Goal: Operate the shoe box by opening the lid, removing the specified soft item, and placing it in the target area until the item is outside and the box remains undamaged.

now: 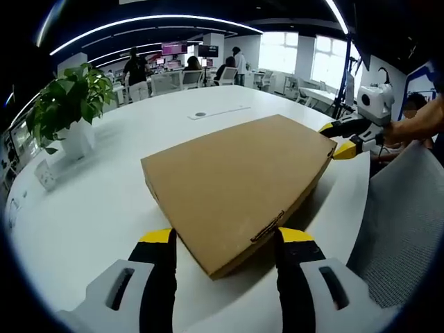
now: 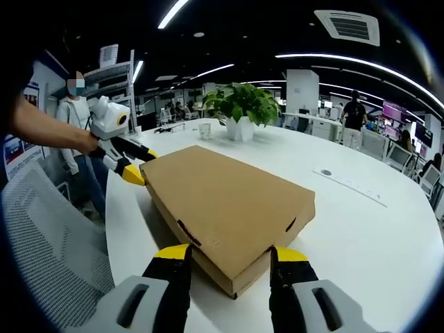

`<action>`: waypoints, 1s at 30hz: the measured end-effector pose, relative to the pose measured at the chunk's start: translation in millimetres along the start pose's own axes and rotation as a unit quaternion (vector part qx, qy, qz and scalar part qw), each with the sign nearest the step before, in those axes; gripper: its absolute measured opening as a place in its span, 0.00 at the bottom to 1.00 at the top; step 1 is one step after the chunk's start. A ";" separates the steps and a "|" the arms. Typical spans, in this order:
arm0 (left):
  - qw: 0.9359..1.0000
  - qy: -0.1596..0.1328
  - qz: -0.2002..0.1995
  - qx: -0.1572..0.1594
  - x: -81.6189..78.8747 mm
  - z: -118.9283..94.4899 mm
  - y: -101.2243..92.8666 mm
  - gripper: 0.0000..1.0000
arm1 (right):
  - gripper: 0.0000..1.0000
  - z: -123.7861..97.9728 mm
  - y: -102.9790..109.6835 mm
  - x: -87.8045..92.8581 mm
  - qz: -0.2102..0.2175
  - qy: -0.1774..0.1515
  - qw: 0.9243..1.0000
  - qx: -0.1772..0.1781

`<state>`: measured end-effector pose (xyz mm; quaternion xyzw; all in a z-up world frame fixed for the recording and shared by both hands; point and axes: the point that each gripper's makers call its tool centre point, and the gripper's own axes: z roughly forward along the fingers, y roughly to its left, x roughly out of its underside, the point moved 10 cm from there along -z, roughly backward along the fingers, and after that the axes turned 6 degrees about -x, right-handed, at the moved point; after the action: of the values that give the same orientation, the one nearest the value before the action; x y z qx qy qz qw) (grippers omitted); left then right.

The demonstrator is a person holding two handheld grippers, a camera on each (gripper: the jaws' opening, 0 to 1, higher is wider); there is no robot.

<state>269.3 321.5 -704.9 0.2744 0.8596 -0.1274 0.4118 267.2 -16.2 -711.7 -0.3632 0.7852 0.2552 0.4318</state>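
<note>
Brown corrugated cardboard, flat and matte, makes up the shoe box [image 1: 239, 184], which lies shut on the glossy white table [image 1: 90, 201], so by my reading nothing of the task is done: the lid has yet to be lifted and the soft item is hidden inside. The left gripper [image 1: 225, 239] and right gripper [image 2: 227, 258] each straddle an opposite corner with yellow-tipped jaws spread, gripping nothing. A leafy plant [image 2: 241, 103] stands behind.

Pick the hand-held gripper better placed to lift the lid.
Right, marginally. Both hand-held grippers are open and straddle neighbouring corners of the shoe box. The right hand-held gripper has the lid's lower edge and seam facing it between its jaws; the left hand-held gripper faces a plainer corner.
</note>
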 end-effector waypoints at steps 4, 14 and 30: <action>1.000 -0.001 0.000 -0.001 1.6 -1.9 0.4 0.57 | 0.42 0.6 2.7 -0.1 0.000 -0.001 1.000 0.000; 1.000 0.003 0.001 0.000 1.1 -2.7 1.1 0.58 | 0.43 1.0 3.7 0.1 -0.001 -0.001 1.000 0.002; 1.000 0.008 -0.007 -0.003 -3.4 -7.6 1.1 0.58 | 0.44 -1.5 6.5 -5.7 0.008 -0.005 1.000 0.010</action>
<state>266.9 324.5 -697.5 0.2678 0.8652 -0.1259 0.4049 263.4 -11.3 -705.5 -0.3513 0.7882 0.2528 0.4376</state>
